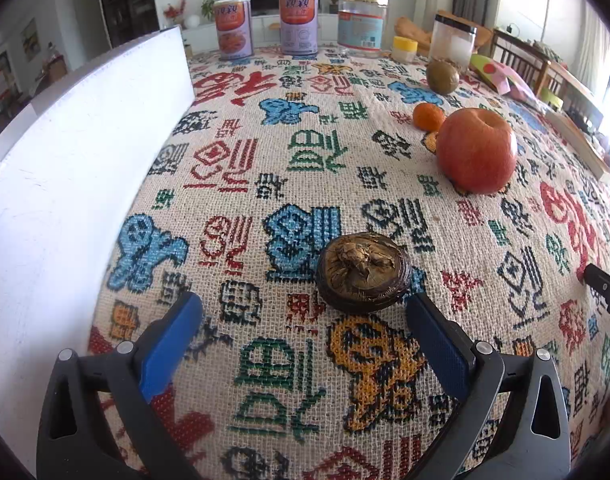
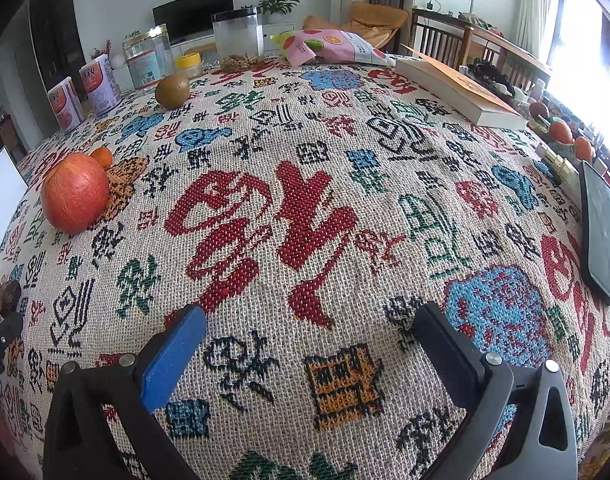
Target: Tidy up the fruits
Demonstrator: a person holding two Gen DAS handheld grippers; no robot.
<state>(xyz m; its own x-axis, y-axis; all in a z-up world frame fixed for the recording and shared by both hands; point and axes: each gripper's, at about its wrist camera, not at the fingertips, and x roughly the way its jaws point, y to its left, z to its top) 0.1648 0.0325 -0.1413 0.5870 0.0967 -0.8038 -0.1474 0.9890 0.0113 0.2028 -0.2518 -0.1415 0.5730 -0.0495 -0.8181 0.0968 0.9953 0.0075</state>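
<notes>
A dark brown wrinkled fruit point(image 1: 363, 272) lies on the patterned tablecloth just beyond my open left gripper point(image 1: 305, 320), nearer its right finger, not touching. A red apple point(image 1: 476, 151), a small orange point(image 1: 428, 117) and a kiwi point(image 1: 442, 76) lie farther back right. In the right wrist view the apple point(image 2: 75, 193), orange point(image 2: 102, 157) and kiwi point(image 2: 172, 90) sit at the left, and the brown fruit point(image 2: 8, 295) is at the far left edge. My right gripper point(image 2: 309, 328) is open and empty over bare cloth.
A white tray wall point(image 1: 85, 160) stands at the left. Cans point(image 1: 233, 26) and jars point(image 1: 361, 22) line the far edge. A snack bag point(image 2: 329, 46), a book point(image 2: 457, 88) and a phone point(image 2: 601, 236) lie at the right.
</notes>
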